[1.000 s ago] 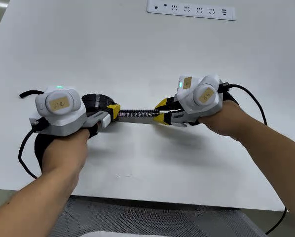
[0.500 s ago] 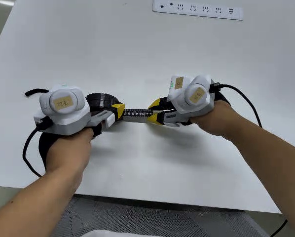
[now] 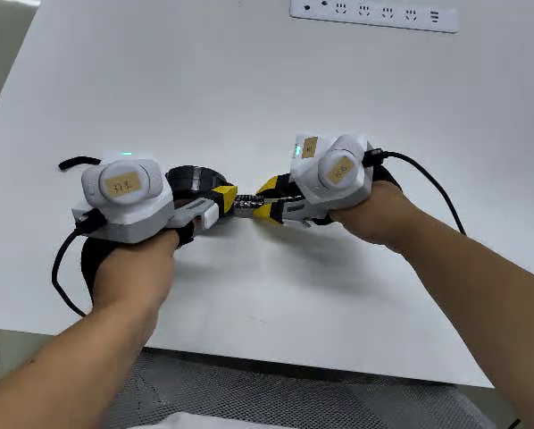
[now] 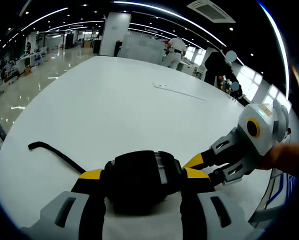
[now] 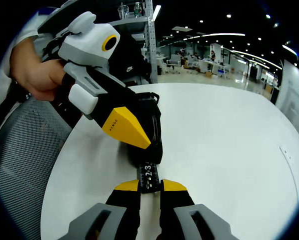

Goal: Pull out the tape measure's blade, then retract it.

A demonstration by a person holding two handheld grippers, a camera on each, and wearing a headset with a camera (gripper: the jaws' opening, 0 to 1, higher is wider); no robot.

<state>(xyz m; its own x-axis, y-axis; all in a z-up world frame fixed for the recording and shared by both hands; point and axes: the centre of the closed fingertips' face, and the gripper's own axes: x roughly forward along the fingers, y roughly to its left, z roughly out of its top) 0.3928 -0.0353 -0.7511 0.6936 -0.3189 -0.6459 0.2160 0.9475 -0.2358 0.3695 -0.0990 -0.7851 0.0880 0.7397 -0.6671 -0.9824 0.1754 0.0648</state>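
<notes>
White table (image 3: 249, 80), edges well apart from tape measure (image 3: 194, 178)

White table (image 3: 249, 71), white power strip (image 3: 374, 15) near its far edge, black tape measure (image 3: 194, 177) resting toward the front

We had the tape measure (image 3: 192, 181) on the table (image 3: 249, 80), between the left gripper's (image 4: 142, 175) jaws. Just right of it, the right gripper (image 5: 150, 186) pinched the short blade (image 5: 148, 172). A power strip (image 3: 374, 13) lay far behind.
</notes>
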